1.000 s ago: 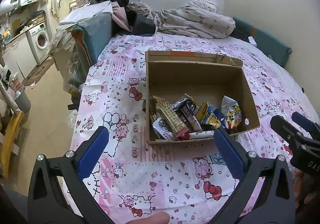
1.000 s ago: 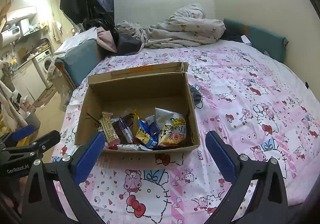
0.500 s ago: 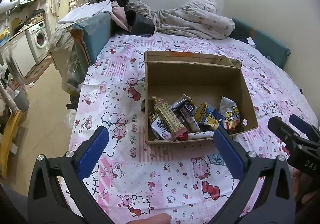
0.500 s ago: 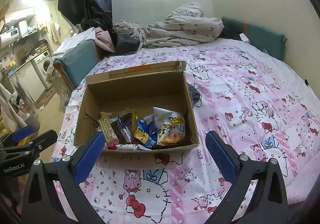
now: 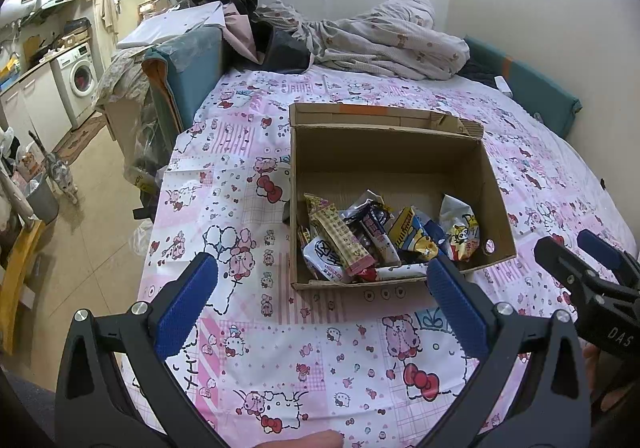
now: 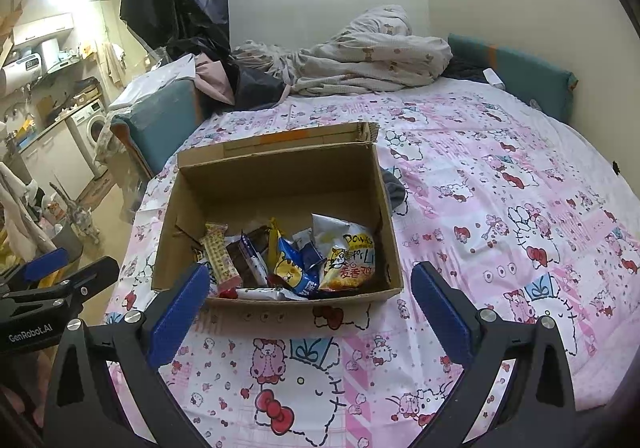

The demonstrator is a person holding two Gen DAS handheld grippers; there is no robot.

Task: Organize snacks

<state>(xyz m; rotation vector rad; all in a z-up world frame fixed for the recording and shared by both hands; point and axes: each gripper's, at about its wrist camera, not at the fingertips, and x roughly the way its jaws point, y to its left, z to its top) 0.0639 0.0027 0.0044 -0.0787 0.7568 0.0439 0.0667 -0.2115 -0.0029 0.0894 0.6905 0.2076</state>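
Through the left wrist camera we see one cardboard box point(image 5: 394, 168) standing open on the pink cartoon-print bedsheet point(image 5: 248, 184). Its snacks point(image 5: 384, 240) are heaped against the near wall; we make out about seven wrappers, though the overlap keeps us from an exact count. Among them are one long pink-and-yellow bar point(image 5: 340, 240) and one white-and-yellow chip bag point(image 5: 460, 230). Our left gripper point(image 5: 322, 276) hangs above the sheet just short of the box, its two blue-padded fingers spread wide with nothing between them. The right gripper point(image 5: 580, 254) shows at the right edge, apart from the box. One washing machine point(image 5: 80, 78) stands far left, and one cat point(image 5: 60, 176) is on the floor.

Through the right wrist camera we see the same single box point(image 6: 276, 184) with the snacks point(image 6: 296, 260) in its near half. The right gripper point(image 6: 310, 282) has both fingers wide apart and empty, near the box's front wall. One crumpled quilt point(image 6: 360, 60) lies at the bed's far end.
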